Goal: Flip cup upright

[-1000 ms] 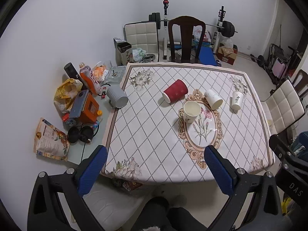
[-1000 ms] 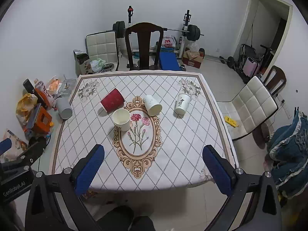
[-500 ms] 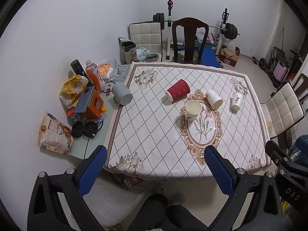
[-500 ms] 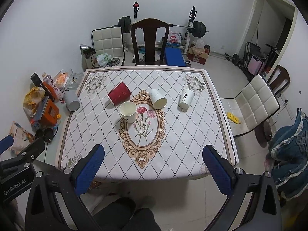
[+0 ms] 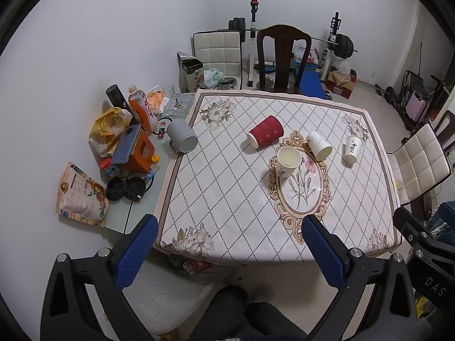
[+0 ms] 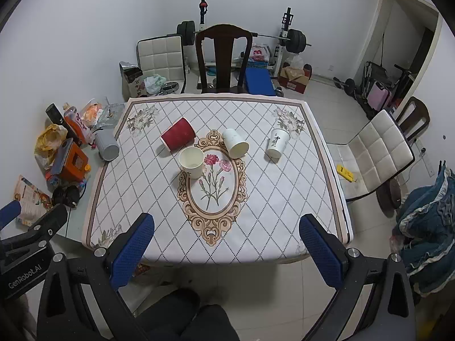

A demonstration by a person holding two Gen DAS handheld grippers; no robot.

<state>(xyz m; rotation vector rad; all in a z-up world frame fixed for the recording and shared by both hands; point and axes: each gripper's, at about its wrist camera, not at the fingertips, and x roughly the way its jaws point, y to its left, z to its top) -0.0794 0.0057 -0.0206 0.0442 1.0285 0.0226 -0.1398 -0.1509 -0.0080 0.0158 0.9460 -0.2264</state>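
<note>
A red ribbed cup [image 5: 266, 135] [image 6: 178, 138] lies on its side on the table. A white paper cup [image 5: 320, 145] [image 6: 235, 143] also lies on its side right of it. A cream cup [image 5: 287, 161] [image 6: 191, 162] stands upright in front of them. Another white cup with black lettering [image 5: 352, 149] [image 6: 277, 143] stands further right. My left gripper [image 5: 226, 251] and right gripper [image 6: 226, 251] are both open and empty, high above and well short of the table's near edge.
The table [image 6: 284, 227] has a patterned cloth. A low side shelf at left holds a grey mug [image 5: 182, 140], an orange box [image 5: 139, 153], bottles and bags. A dark chair [image 6: 223, 56] stands behind the table, a white chair [image 6: 378, 150] at right. Gym gear lines the back wall.
Both grippers have pulled back and up from the table, so the table and cups look smaller and farther. The cups have not moved.
</note>
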